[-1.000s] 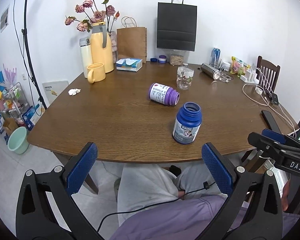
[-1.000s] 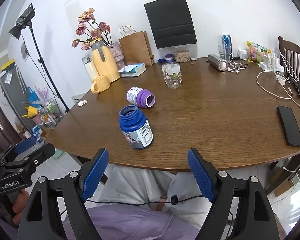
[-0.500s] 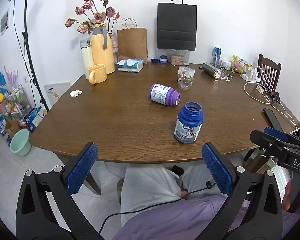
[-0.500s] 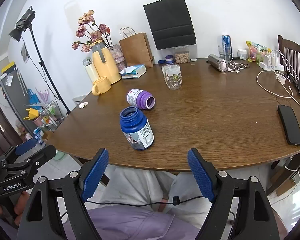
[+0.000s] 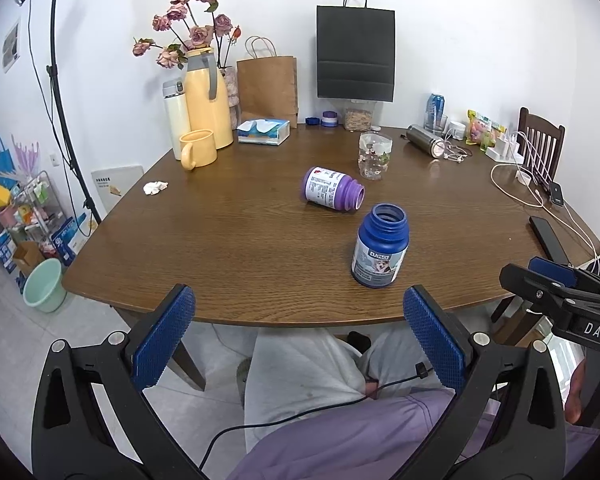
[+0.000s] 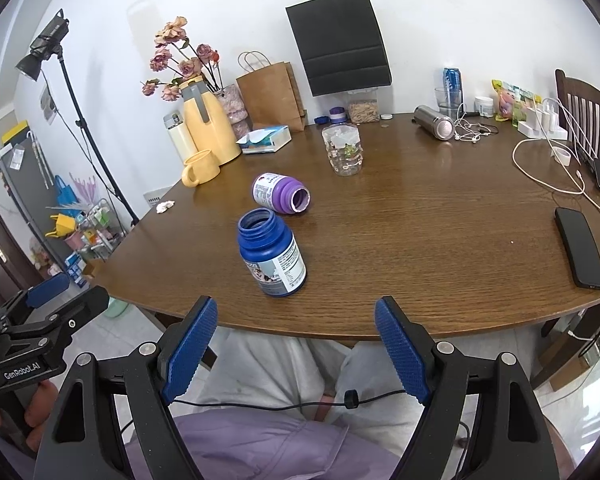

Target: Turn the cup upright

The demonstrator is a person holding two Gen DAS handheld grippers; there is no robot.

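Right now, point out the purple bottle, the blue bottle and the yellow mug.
purple bottle (image 5: pixel 327 189), left wrist view, label.
blue bottle (image 5: pixel 380 256), left wrist view, label.
yellow mug (image 5: pixel 198 147), left wrist view, side wall.

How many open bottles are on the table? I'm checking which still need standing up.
2. A blue bottle stands upright near the front edge; a purple bottle lies on its side just behind it, mouth open. None seem hidden.

White walls, pale tiled floor (image 5: pixel 16 344), brown wooden table (image 5: pixel 236 240), dark wooden chair (image 5: pixel 540 140), black light stand (image 6: pixel 76 120).
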